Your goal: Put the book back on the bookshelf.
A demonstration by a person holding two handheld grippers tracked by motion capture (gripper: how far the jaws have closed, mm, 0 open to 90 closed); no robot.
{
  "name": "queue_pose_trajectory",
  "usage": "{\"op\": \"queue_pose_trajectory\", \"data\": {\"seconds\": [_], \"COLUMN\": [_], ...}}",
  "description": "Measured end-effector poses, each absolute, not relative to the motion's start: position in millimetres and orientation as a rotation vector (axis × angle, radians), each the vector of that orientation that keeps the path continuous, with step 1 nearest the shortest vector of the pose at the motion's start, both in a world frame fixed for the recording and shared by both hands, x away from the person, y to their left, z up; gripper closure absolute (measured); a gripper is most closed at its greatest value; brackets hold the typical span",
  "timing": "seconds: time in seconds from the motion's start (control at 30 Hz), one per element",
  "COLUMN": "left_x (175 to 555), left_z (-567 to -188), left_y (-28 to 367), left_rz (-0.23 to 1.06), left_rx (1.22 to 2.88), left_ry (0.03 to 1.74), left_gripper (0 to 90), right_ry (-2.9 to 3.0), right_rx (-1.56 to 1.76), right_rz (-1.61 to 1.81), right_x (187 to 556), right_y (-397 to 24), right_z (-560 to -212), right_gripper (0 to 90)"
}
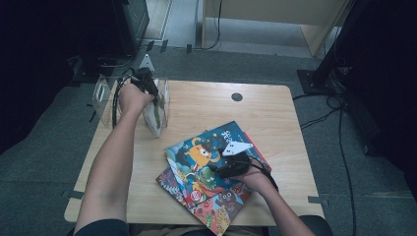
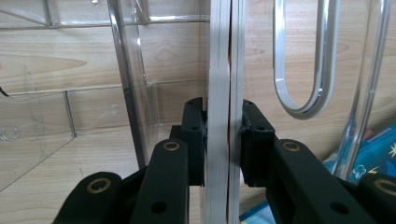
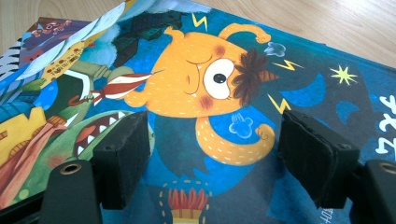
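in the clear rack (image 2: pixel 135 93), thin white-edged book (image 2: pixel 224 93)

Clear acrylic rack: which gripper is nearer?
Left. The left gripper is inside the clear acrylic rack at the table's far left, jaws around an upright book. The right gripper is well away, open over the blue monster book near the front.

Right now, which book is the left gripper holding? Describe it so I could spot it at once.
Start at the wooden table and go to its far left corner, where a clear acrylic rack stands. The book stands upright on edge in the rack, pinched between the jaws of the left gripper. Unlike the colourful picture books lying flat near the table's front, it is vertical, showing its pale page edges.
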State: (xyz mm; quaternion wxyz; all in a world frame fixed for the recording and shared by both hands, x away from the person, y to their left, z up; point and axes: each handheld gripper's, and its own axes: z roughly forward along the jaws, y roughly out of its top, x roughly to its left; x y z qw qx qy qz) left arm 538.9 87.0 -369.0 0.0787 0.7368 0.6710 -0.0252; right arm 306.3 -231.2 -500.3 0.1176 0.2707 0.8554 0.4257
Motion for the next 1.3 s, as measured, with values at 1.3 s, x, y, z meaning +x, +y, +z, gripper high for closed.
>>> {"op": "queue_pose_trajectory", "data": {"seconds": [1.3], "left_x": [534.7], "left_z": [-341.8], "left_y": [85.2], "left_rz": [-0.058], "left_rx": [2.244], "left_ry": [1.967], "left_gripper": [67.9], "right_ry": [2.502], "right_rx": [0.793], "right_rz": [1.247], "right_x": [306.1], "right_y": [-231.2], "right_z": [-500.3], "right_gripper": [25.5]}}
